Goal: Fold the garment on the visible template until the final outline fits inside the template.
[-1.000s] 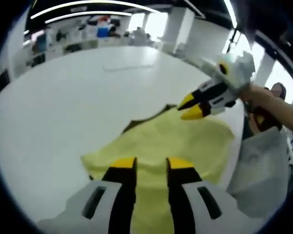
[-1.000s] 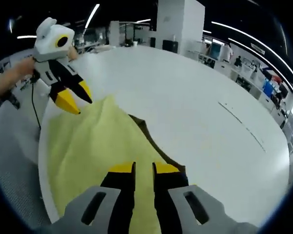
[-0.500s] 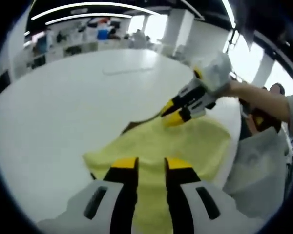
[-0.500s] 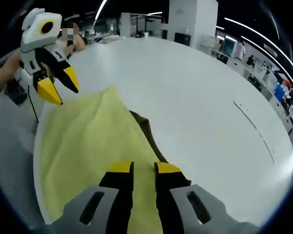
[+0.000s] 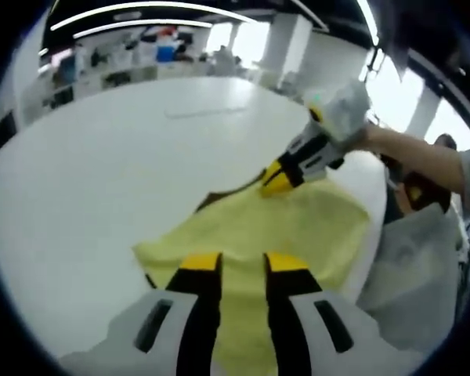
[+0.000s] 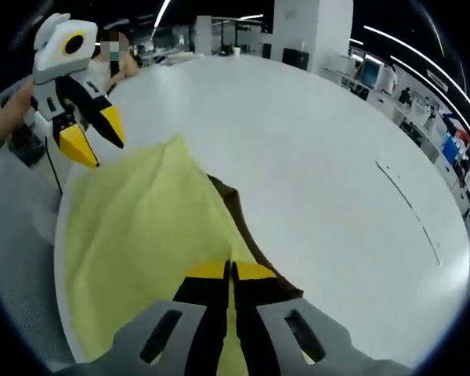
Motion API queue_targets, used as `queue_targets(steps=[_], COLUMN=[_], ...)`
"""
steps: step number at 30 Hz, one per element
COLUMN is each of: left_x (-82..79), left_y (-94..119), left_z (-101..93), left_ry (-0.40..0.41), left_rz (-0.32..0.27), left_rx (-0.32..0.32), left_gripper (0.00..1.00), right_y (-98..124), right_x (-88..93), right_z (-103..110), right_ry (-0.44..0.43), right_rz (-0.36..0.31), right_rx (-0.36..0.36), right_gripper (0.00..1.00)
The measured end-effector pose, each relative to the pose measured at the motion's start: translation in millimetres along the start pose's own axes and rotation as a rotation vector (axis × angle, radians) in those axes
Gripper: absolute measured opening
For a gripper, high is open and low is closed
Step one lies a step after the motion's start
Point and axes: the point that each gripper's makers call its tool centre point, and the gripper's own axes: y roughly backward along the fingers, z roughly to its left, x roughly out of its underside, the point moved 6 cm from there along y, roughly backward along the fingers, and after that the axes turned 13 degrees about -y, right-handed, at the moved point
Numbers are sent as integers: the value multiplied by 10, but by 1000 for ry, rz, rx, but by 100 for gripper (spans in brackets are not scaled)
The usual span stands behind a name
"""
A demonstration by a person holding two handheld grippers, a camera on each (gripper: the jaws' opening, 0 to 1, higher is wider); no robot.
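Note:
A yellow garment (image 5: 290, 227) lies flat near the edge of the white table (image 5: 102, 172). A dark brown template (image 5: 219, 197) peeks out from under its far side. In the left gripper view my left gripper (image 5: 233, 263) hovers open over the garment's near corner, with nothing between its jaws. My right gripper (image 5: 276, 181) comes in from the right, its tips pressed together at the garment's far corner. In the right gripper view, my right gripper (image 6: 230, 271) is shut on the garment (image 6: 141, 235) edge beside the template (image 6: 241, 219). The left gripper (image 6: 92, 139) hangs open above the far corner.
The white table (image 6: 321, 157) stretches wide and bare beyond the garment, with a thin line marked on it (image 6: 407, 205). A person's grey clothing (image 5: 415, 266) lies past the table's edge beside the garment. A sleeve and hand (image 5: 423, 153) hold the right gripper.
My right gripper's jaws have gone from open to shut on the garment's edge at the far corner. The left gripper has stayed open and nearly still.

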Motion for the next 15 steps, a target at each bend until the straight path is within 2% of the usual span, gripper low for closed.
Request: queue_targets(steps=[8,15], left_x=[70,200], left_y=[-27,-122], left_z=[44,106], left_ry=[12,26], left_rz=[13,55], left_rx=[-11,-30], left_gripper=[18,17], right_y=[-50,-100], right_x=[11,36], right_z=[-51,-48], right_ry=[1,12], right_rz=[10,26], right_rx=[19,29], right_gripper=[2,2])
